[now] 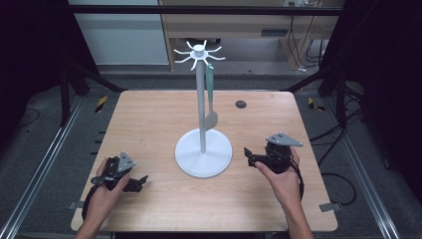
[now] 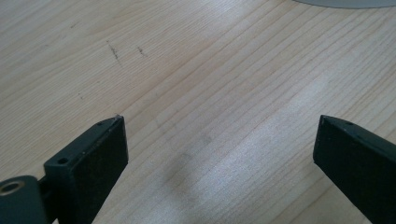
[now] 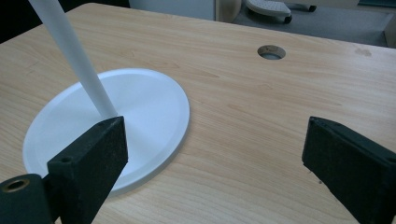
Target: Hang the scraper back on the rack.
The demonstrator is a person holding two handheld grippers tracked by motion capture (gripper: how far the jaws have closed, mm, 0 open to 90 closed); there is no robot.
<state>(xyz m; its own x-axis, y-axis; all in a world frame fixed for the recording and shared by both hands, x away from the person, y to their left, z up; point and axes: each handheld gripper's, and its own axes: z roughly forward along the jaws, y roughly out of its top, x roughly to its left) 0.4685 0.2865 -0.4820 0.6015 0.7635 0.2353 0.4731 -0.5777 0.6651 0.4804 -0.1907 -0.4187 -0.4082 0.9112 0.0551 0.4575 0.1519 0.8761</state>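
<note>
A white stand point(image 1: 203, 119) rises from about the middle of the tabletop, a thin pole on a broad round base point(image 3: 140, 107), with a ring of short hooks point(image 1: 199, 53) at the top. From one hook on the side toward the far right corner hangs a green-handled spatula point(image 1: 210, 97), its pale blade down beside the pole, a little above the base. It looks light and stiff, the handle narrow and probably smooth, so I'd judge it easy to lift but liable to swing or slip in a loose pinch; the straight handle midway down seems the best place to grip, then lift it up off the hook rather than pull sideways. The stand itself looks top-light and steady on that wide base, though a tug on the pole could rock it. The left gripper point(image 1: 133, 184) sits near the front left corner, low over the bare wood, jaws spread wide with nothing between them. The right gripper point(image 1: 250, 158) is toward the front right, just beside the base rim, jaws likewise wide apart and empty, aimed at the foot of the pole. The spatula hangs well above and beyond both of them, nearer the right one.
</note>
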